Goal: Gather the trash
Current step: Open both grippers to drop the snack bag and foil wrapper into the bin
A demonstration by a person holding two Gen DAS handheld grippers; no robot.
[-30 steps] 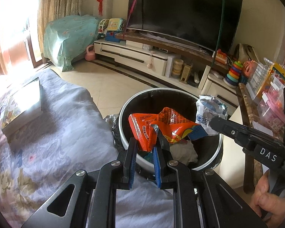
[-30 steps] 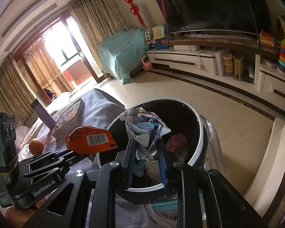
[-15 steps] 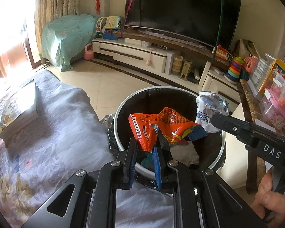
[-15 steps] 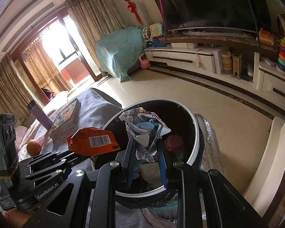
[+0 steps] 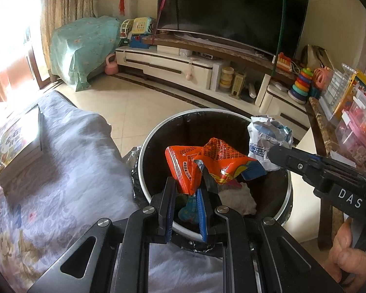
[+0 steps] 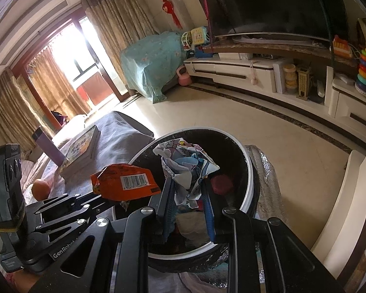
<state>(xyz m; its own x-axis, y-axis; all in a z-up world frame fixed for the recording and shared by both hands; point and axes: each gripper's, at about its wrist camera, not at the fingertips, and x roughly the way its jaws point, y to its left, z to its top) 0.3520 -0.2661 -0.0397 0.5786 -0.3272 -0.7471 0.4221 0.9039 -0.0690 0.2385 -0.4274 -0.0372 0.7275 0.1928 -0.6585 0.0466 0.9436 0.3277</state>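
Over the last second we have edged our left tool (image 5: 188, 186) further over the black bin (image 5: 144, 146), so the orange snack wrapper (image 5: 207, 161) it pinches now hangs above the opening. Our right tool (image 6: 186, 190) stays put, pinching the crumpled white wrapper (image 6: 185, 163) over the bin; both look ready to drop.

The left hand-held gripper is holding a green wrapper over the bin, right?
Not quite: the wrapper is orange, not green. The left wrist view shows the left hand-held gripper pinching it over the bin.
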